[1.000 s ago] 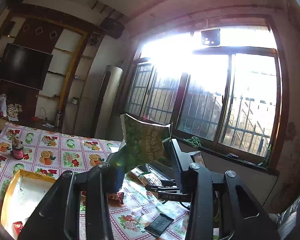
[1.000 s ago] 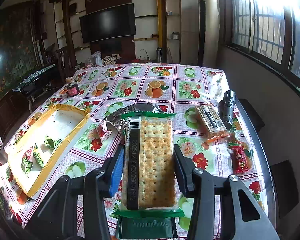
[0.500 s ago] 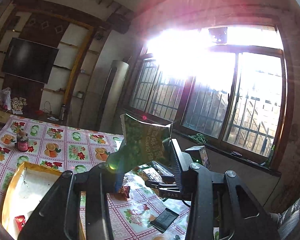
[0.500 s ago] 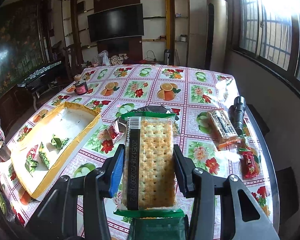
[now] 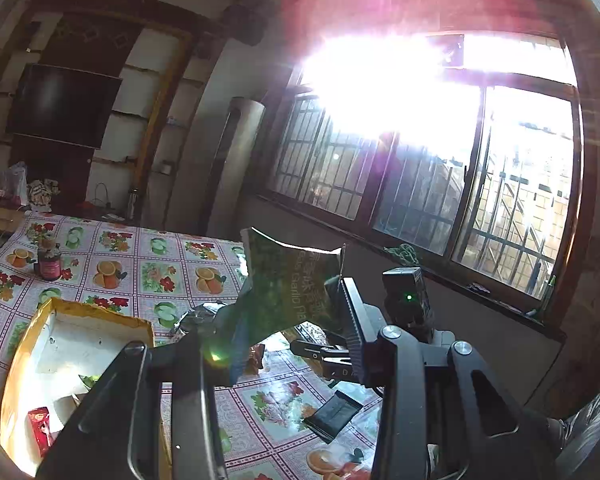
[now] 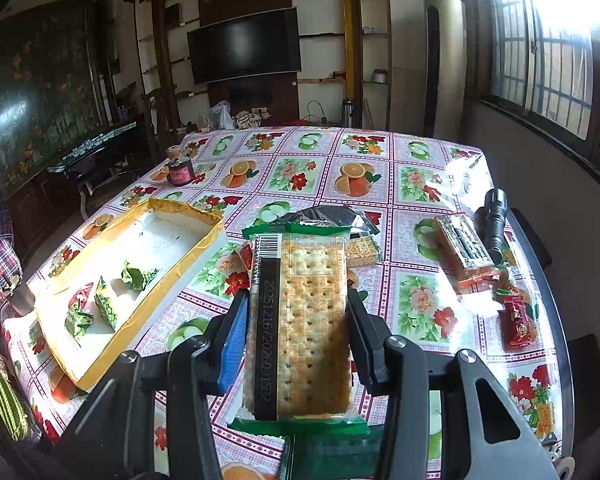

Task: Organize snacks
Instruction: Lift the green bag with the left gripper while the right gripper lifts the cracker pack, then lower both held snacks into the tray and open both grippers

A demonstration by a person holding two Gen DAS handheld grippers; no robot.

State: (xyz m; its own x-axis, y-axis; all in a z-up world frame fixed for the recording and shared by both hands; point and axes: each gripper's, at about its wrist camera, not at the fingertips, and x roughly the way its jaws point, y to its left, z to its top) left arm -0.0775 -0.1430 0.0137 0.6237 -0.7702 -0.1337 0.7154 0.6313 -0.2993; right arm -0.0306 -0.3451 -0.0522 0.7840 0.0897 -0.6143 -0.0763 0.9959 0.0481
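Observation:
My left gripper (image 5: 290, 312) is shut on a green snack packet (image 5: 292, 280) and holds it high above the table. My right gripper (image 6: 296, 312) is shut on a cracker pack (image 6: 304, 320) with green ends, held above the flowered tablecloth. A yellow-rimmed white tray (image 6: 100, 300) lies at the left and holds several small green and red snacks (image 6: 108, 300). The tray also shows in the left wrist view (image 5: 20, 360), below and left of my left gripper. The right gripper shows in the left wrist view (image 5: 328, 356) beyond my fingers.
On the table (image 6: 380, 152) lie a second cracker pack (image 6: 362, 248), a dark packet (image 6: 332, 216), an orange-wrapped bar (image 6: 464, 246), a black torch (image 6: 494, 222), a red snack (image 6: 518, 322) and a small jar (image 6: 180, 170). A dark packet (image 5: 332, 414) lies below the left gripper. Windows line the right wall.
Both grippers have risen with their packs. The left view has tilted up and away from the table; the tray has shifted right and nearer under the right gripper.

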